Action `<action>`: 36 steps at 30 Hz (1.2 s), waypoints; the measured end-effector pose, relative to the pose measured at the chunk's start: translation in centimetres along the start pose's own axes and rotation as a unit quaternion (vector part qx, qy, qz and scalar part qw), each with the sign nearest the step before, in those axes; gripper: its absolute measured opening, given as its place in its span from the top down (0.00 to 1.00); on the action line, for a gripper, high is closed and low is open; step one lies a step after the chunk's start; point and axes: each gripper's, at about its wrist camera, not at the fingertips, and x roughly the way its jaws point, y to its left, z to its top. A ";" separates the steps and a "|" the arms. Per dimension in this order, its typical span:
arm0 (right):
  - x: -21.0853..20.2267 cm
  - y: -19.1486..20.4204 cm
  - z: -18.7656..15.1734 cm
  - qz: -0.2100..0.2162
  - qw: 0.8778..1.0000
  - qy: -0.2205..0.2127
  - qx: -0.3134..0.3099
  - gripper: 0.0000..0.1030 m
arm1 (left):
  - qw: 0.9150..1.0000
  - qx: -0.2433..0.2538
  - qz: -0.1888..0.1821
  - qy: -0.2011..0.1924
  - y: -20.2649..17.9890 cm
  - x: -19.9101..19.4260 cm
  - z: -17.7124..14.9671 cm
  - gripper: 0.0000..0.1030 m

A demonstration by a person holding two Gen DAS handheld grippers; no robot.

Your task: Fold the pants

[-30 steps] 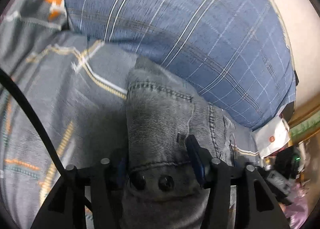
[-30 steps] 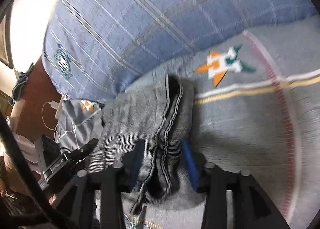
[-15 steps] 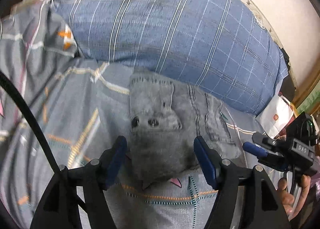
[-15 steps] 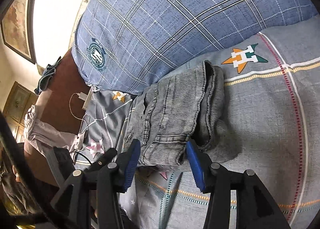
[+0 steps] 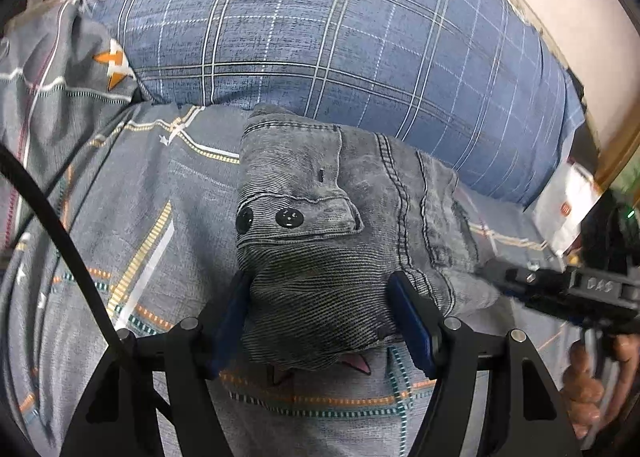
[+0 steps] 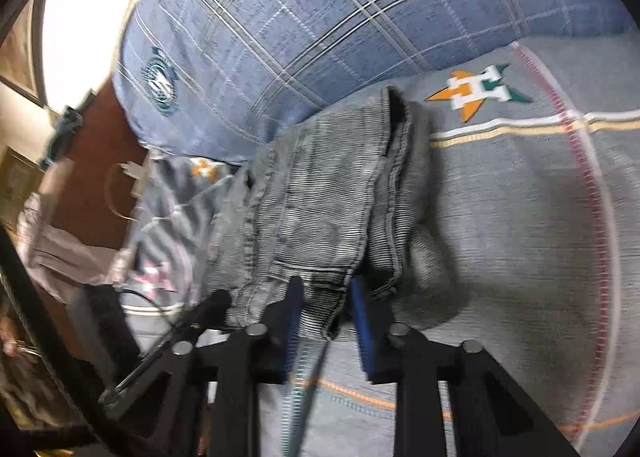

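A bed covered in a grey sheet [image 5: 132,185] printed with striped lines and orange-and-green stars carries a folded bundle of grey corduroy-like pants [image 5: 332,225], its two dark buttons facing up. Behind, touching the bundle's far edge, lies a large blue plaid pillow [image 5: 340,37].

the right wrist view is motion-blurred; folded pants [image 6: 320,217] hide the bedsheet [image 6: 520,217] beneath.

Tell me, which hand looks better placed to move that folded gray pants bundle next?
Probably the left gripper: its fingers straddle the pants bundle's whole near end. The right gripper is closing on only one edge.
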 end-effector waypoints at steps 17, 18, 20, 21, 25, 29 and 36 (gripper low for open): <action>1.0 -0.2 -0.6 0.033 0.999 0.009 0.029 0.84 | 1.000 0.006 -0.004 -0.002 -0.4 -0.5 0.1 0.31; 0.4 0.4 -0.6 0.032 0.999 0.003 0.017 0.87 | 1.000 0.006 -0.009 -0.003 -0.5 -0.7 0.1 0.31; -1.1 2.6 -0.9 0.005 0.999 -0.017 -0.036 0.89 | 1.000 0.006 -0.016 -0.005 -0.6 -0.9 0.1 0.30; -1.5 3.4 -0.9 -0.012 0.998 -0.022 -0.054 0.89 | 1.000 0.009 -0.017 -0.004 -0.8 -0.8 0.1 0.29; 0.6 2.7 -1.2 -0.087 0.994 0.000 -0.059 0.89 | 1.000 0.029 -0.011 0.001 -1.4 -0.5 0.1 0.28; 2.2 0.7 -1.6 -0.095 0.995 0.026 -0.035 0.89 | 0.999 0.032 -0.015 -0.008 -1.5 -1.2 0.3 0.28; 2.1 -0.1 -1.3 -0.077 0.996 0.033 -0.032 0.88 | 0.999 -0.038 -0.036 0.014 1.1 -0.2 0.7 0.28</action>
